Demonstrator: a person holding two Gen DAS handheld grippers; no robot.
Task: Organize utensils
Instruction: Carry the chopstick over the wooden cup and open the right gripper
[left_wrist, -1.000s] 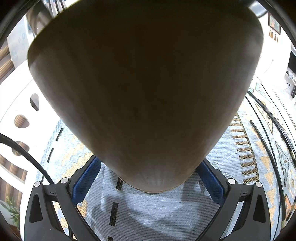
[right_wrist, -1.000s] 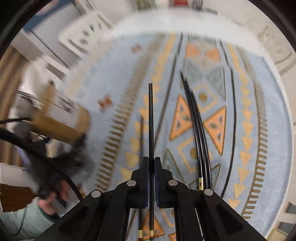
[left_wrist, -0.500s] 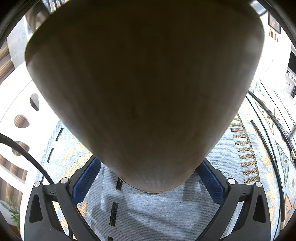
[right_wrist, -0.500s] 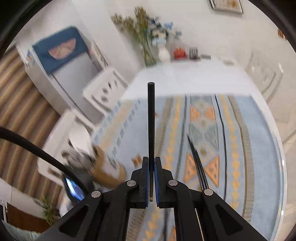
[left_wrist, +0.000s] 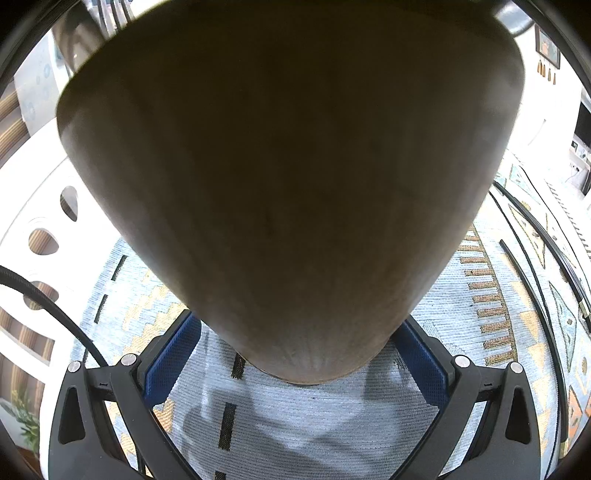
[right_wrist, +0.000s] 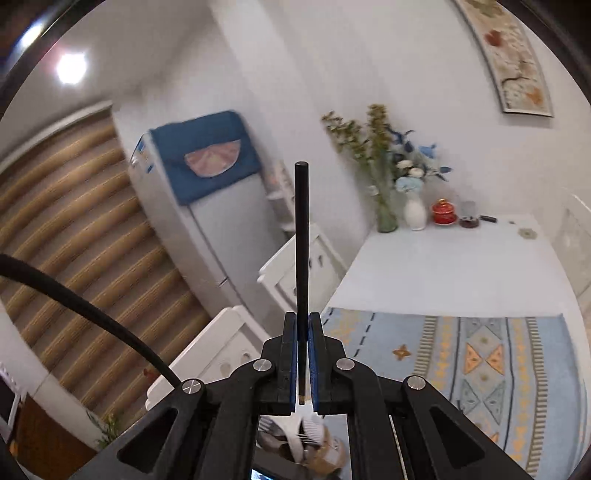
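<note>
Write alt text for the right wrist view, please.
The right gripper is shut on a thin black chopstick that points up past its tips, toward a white wall. Beyond lie a white table with a patterned blue cloth, vases of flowers and a red jar.

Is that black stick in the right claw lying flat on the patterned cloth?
No, the black stick is pinched in the right claw and juts up in the air, clear of the patterned cloth.
</note>
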